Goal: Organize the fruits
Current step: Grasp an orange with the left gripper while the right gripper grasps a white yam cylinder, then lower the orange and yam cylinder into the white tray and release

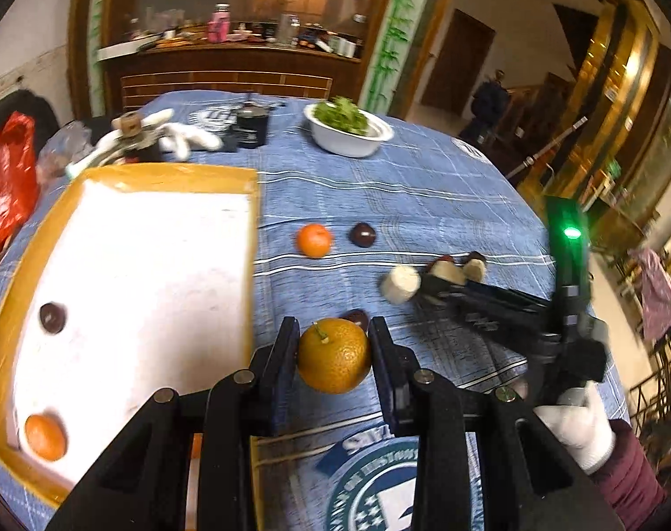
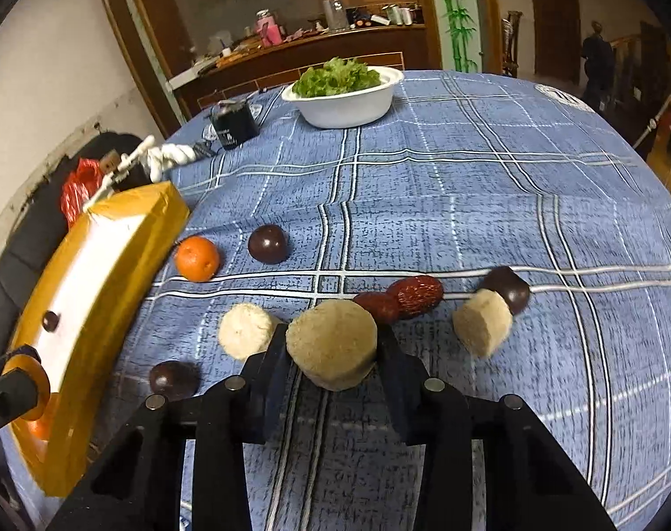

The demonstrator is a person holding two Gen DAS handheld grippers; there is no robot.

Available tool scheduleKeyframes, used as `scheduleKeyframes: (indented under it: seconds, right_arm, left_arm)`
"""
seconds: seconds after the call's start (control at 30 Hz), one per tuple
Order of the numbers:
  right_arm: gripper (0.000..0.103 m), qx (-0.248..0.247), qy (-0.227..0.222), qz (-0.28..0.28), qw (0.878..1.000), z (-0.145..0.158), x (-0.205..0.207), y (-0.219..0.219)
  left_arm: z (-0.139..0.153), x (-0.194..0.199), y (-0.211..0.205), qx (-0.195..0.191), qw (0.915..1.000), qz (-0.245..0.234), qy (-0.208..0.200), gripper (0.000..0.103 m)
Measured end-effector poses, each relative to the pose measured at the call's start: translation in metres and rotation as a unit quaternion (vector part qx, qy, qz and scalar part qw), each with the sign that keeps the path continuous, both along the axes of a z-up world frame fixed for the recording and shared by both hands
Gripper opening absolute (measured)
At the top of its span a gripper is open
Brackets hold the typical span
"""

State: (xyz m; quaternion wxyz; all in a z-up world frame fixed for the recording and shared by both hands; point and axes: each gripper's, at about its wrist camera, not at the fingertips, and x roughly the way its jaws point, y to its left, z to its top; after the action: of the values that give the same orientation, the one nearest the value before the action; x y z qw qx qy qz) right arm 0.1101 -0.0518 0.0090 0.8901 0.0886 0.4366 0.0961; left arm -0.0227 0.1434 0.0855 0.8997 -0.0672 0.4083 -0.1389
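1. While the left gripper [image 1: 334, 356] sits clamped on a large yellow-orange citrus with a green stem [image 1: 334, 355], pads touching its widest sides, the fruit appears lifted just beside the tray. Judged firm, rind slightly slick, moderately heavy; a grip at the widest girth looks sound.
2. Right gripper [image 2: 333, 349] is closed on a pale beige cylindrical chunk [image 2: 333, 343]. Likely light, possibly crumbly; squeeze gently.
3. White tray with yellow taped rim [image 1: 255, 203] lies left, holding a small dark round fruit [image 1: 52, 317] and a small orange tangerine [image 1: 45, 437].
4. Loose on the blue plaid tablecloth [image 2: 468, 186]: another tangerine [image 2: 197, 258], dark plum-like fruits [image 2: 268, 244], red dates [image 2: 417, 296], two more beige chunks [image 2: 483, 321].
5. Tray's raised rim may obstruct low entry.
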Motion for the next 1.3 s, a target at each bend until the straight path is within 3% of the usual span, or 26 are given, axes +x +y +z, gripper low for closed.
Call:
scheduleKeyframes:
  seconds: [0.17,0.37,0.5,0.7,0.83,0.97,1.13,1.3]
  right_arm:
    - [0.042,0.033,-0.019,0.003,0.999,0.033,-0.029,0.003]
    - [0.042,0.047,-0.044,0.083,0.994,0.072,-0.062,0.061]
    - [0.043,0.046,-0.032,0.143,0.988,0.070,-0.075,0.118]
    - [0.043,0.022,-0.016,0.194,0.981,0.053,-0.076,0.187]
    - [0.044,0.004,-0.008,0.202,0.979,0.041,-0.068,0.213]
    - [0.061,0.011,-0.003,0.194,0.981,0.039,-0.064,0.215]
    - [0.071,0.032,-0.021,0.173,0.984,0.056,-0.066,0.195]
    - [0.088,0.062,-0.026,0.115,0.991,0.069,-0.065,0.137]
  left_arm:
    - [0.003,-0.012,0.041,-0.011,0.9987,0.050,-0.006,0.031]
    - [-0.004,-0.025,0.104,-0.022,0.9907,0.134,0.000,0.031]
    - [-0.016,-0.029,0.139,-0.033,0.9844,0.172,0.017,0.031]
    - [-0.029,-0.030,0.166,-0.055,0.9801,0.188,0.036,0.033]
    - [-0.028,-0.035,0.176,-0.069,0.9780,0.195,0.029,0.052]
    - [-0.022,-0.038,0.181,-0.082,0.9749,0.206,0.022,0.072]
    - [-0.014,-0.044,0.184,-0.093,0.9713,0.218,0.021,0.077]
    - [0.000,-0.049,0.169,-0.093,0.9742,0.205,0.009,0.078]
